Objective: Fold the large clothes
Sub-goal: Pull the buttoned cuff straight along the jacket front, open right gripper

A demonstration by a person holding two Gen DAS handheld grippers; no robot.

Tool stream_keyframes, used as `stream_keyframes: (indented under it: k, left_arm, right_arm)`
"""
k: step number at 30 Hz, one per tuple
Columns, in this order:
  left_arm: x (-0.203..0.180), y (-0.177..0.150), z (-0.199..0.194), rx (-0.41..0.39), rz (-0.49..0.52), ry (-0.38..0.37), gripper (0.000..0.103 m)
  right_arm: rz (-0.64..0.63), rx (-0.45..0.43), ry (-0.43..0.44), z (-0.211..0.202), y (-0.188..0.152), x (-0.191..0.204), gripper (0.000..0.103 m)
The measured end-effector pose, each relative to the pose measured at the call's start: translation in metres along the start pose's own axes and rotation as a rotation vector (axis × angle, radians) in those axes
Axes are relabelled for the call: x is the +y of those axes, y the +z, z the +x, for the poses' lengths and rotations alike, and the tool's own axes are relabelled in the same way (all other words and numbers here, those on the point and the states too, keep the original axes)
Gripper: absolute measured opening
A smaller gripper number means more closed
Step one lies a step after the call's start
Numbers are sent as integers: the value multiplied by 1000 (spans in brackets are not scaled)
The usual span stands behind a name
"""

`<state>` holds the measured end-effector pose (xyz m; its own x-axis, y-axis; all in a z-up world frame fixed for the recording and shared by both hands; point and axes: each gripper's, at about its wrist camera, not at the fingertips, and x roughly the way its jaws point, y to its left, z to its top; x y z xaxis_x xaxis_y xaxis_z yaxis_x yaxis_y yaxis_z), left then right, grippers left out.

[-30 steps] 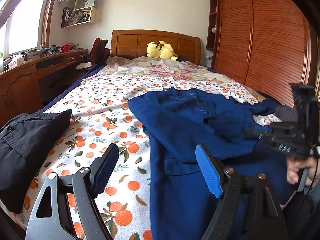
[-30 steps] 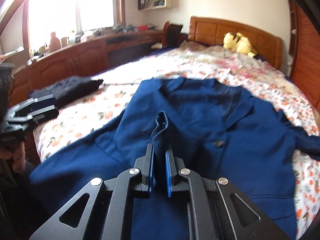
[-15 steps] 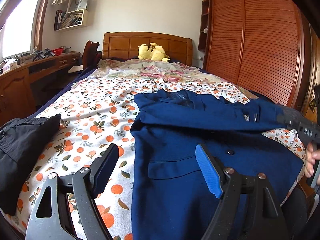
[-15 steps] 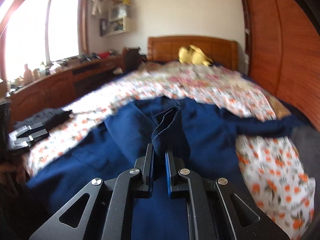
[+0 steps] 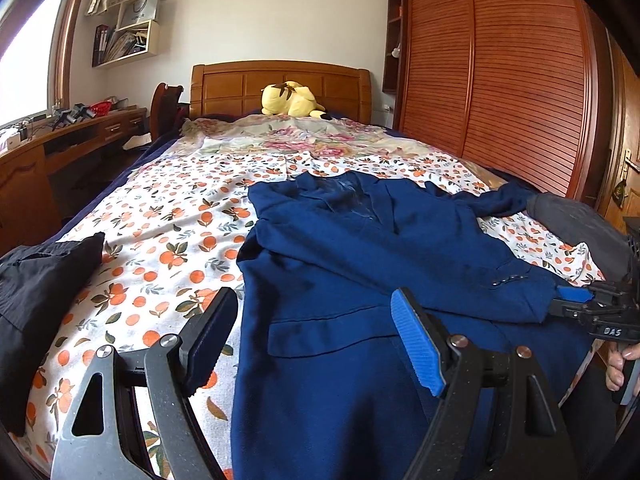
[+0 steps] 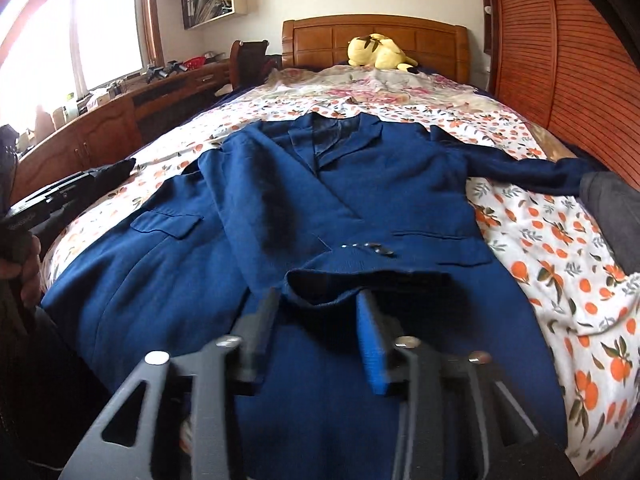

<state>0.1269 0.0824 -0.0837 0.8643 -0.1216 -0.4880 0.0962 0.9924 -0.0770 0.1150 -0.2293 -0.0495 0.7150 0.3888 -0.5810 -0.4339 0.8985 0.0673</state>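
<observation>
A large navy blue jacket [image 5: 360,264] lies face up on the bed [image 5: 168,240], collar toward the headboard; it also shows in the right wrist view [image 6: 360,208]. Its left sleeve [image 6: 256,216] is folded diagonally across the front, its cuff [image 6: 352,280] just ahead of my right gripper [image 6: 316,320]. That gripper is open, jaws apart, with the cuff lying loose between the fingertips. The other sleeve [image 6: 528,170] stretches out to the right. My left gripper [image 5: 316,344] is open and empty above the jacket's lower left part.
A black garment [image 5: 36,280] lies at the bed's left edge, a dark grey one [image 5: 576,228] at the right edge. A yellow plush toy [image 5: 292,100] sits by the headboard. A wooden desk [image 5: 60,148] runs along the left, a wardrobe [image 5: 500,80] along the right.
My right gripper carried the sleeve across the jacket front, laid it down and opened, letting the cuff go. The left gripper stayed open over the lower left of the jacket.
</observation>
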Motion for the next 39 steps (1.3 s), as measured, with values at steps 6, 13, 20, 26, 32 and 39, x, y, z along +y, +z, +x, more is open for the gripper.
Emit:
stream_keyframes:
  k: [6, 13, 20, 26, 32, 39]
  left_arm:
    - [-10, -1, 3, 9, 14, -11, 80]
    - [-27, -3, 10, 26, 41, -23, 80]
    - [-39, -6, 17, 46, 68, -29, 80]
    - [-46, -6, 21, 63, 79, -24, 80]
    - [-57, -3, 27, 78, 115, -7, 80]
    - [-69, 7, 31, 90, 122, 13, 80]
  right_arm:
    - [3, -22, -37, -7, 7, -15, 60]
    - [0, 71, -99, 40, 17, -36, 60]
    - [69, 157, -18, 67, 25, -48, 58]
    - [-17, 125, 14, 60, 24, -34, 10]
    - [-59, -44, 13, 21, 32, -36, 5]
    - [-98, -48, -11, 14, 30, -46, 6]
